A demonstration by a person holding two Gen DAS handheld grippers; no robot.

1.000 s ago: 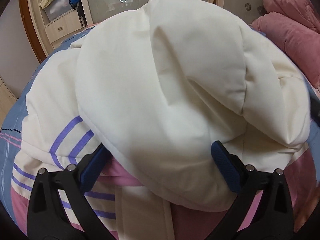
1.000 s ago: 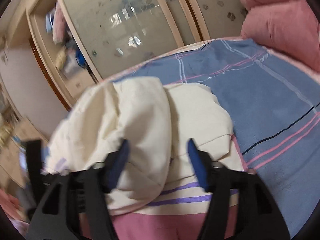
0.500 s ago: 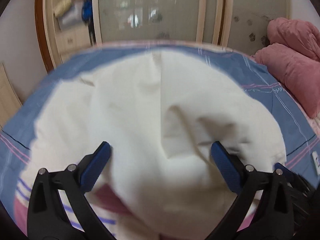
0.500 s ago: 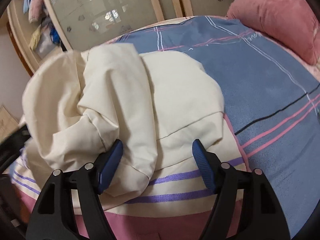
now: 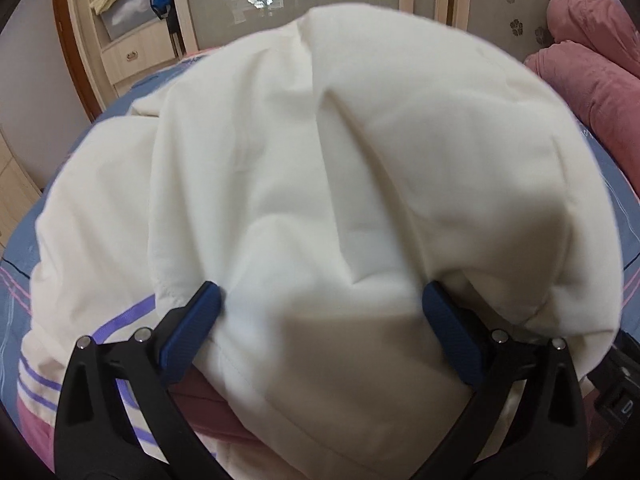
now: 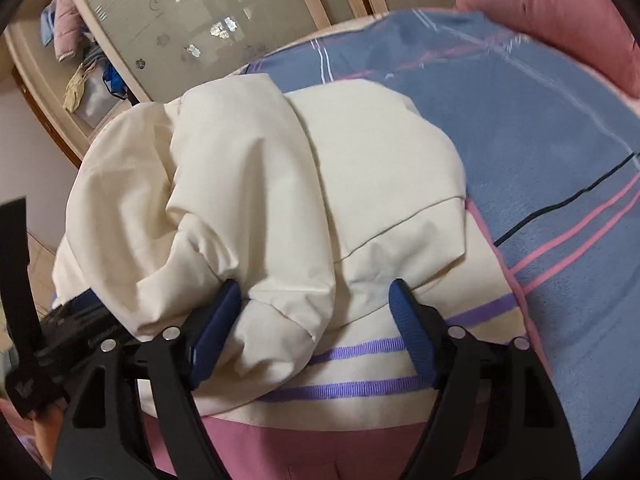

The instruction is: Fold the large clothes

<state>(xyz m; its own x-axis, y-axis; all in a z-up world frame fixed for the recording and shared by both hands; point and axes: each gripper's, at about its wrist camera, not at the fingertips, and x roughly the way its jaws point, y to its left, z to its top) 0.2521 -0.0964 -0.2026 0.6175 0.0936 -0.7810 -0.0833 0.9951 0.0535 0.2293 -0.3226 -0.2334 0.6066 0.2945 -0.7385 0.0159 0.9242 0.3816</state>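
Cream jacket (image 6: 360, 184) lies heaped on the blue striped bedspread (image 6: 540, 128), pink pillows (image 6: 560, 20) off at one o'clock. Left gripper (image 5: 320, 320) has its jaws spread wide with a cream fold bulging between them, and nothing looks pinched. Right gripper (image 6: 316, 312) is wide open too, straddling the sleeve end. It looks soft, puffy, light and likely slippery, so the firmer purple-striped hem (image 6: 360, 364) seems the better hold. The jacket's far side and lower pink panel are cut off, and the left view is blurred.

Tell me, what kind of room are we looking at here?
Most likely a bedroom: the cream jacket lies on a bed with a blue striped sheet, a pink quilt is bundled at its far side, and a wardrobe with frosted doors stands behind.
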